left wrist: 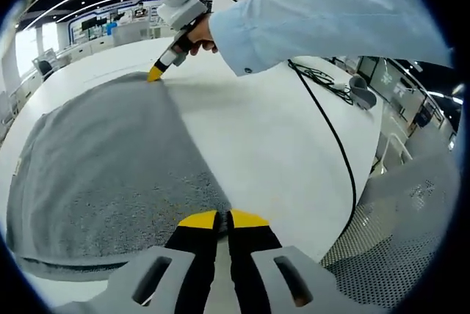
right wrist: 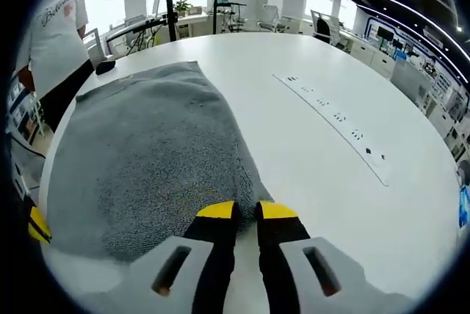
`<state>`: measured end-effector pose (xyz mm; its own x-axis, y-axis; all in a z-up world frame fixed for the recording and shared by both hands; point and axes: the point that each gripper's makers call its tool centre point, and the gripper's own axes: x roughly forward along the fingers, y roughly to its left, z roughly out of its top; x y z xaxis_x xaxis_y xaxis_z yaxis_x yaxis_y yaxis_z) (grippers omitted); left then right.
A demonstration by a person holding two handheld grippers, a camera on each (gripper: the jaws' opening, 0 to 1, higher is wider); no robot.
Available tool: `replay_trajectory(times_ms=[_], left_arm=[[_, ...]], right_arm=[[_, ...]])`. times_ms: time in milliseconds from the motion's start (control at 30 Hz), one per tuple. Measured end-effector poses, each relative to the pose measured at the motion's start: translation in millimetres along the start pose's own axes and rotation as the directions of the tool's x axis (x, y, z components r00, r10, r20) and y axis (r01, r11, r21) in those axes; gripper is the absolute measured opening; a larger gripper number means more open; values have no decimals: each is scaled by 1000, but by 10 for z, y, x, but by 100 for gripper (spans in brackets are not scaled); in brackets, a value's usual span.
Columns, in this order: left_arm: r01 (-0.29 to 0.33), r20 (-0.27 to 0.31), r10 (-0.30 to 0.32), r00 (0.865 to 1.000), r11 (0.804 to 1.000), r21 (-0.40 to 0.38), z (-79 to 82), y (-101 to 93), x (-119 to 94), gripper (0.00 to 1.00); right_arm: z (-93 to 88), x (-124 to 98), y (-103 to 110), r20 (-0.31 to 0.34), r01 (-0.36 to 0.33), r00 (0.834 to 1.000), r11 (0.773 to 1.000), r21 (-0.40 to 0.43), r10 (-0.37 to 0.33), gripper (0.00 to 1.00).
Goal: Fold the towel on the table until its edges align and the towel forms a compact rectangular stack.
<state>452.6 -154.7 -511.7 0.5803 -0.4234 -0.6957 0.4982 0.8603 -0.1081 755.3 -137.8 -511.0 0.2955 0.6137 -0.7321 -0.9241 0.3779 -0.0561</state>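
Your white desk (left wrist: 279, 145) in the open office carries the grey towel (left wrist: 110, 167), lying flat. Your left hand-held gripper (left wrist: 223, 218) is nearly closed at its near corner; your right hand-held gripper (right wrist: 246, 210) is nearly closed at the far one.

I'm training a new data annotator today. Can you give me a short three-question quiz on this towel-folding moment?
1. True or false: the grey towel lies on a white table.
2. Where is the right gripper in the left gripper view? A) at the towel's far corner B) lifted high above the table C) on the black cable
3. What colour are the tips of the left gripper?

Key: 1 true; 2 A; 3 yellow.
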Motion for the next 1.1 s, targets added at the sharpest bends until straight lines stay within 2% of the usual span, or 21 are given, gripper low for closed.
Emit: replay_trajectory(times_ms=[33,100,200,300,433,533,633,700,800,867,967,1100], left_arm=[[-11,3,11,1000,1000,-16,6,10,-4,10],[-11,7,12,1000,1000,-21,11,11,-9,13],[-26,1,26,1000,1000,-7,9,18,-25,19],[-26,-17,26,1000,1000,12,-24,15,-28,21],[-25,-42,27,999,998,56,-75,5,-29,22],[-27,-45,29,999,998,60,-60,10,-22,22],[-26,-47,29,998,997,69,-56,17,-8,18],[-18,-46,22,999,996,83,-58,25,1,11],[-8,-43,12,999,997,77,-49,33,7,4],[-5,-41,8,999,997,80,-50,38,13,3],[-3,-38,6,999,997,78,-40,32,17,2],[6,-34,-3,999,998,68,-31,21,10,2]], right_arm=[[16,-42,22,-1,2,1000,1000,-3,-2,9],[24,50,-33,1,1,1000,1000,-3,-1,10],[-5,62,-38,1,0,1000,1000,3,0,11],[3,25,-72,1,0,1000,1000,10,0,13],[-4,-3,80,2,1,1000,1000,13,-1,14],[-1,6,86,0,-2,1000,1000,13,2,14],[-27,111,-51,-2,-2,1000,1000,15,2,14],[-26,52,25,-2,-3,1000,1000,15,3,13],[8,107,-52,-5,-8,1000,1000,13,8,9],[5,76,-17,-11,-15,1000,1000,8,15,4],[-40,67,17,-15,-12,1000,1000,12,12,2],[-3,79,-89,-24,-9,1000,1000,17,10,2]])
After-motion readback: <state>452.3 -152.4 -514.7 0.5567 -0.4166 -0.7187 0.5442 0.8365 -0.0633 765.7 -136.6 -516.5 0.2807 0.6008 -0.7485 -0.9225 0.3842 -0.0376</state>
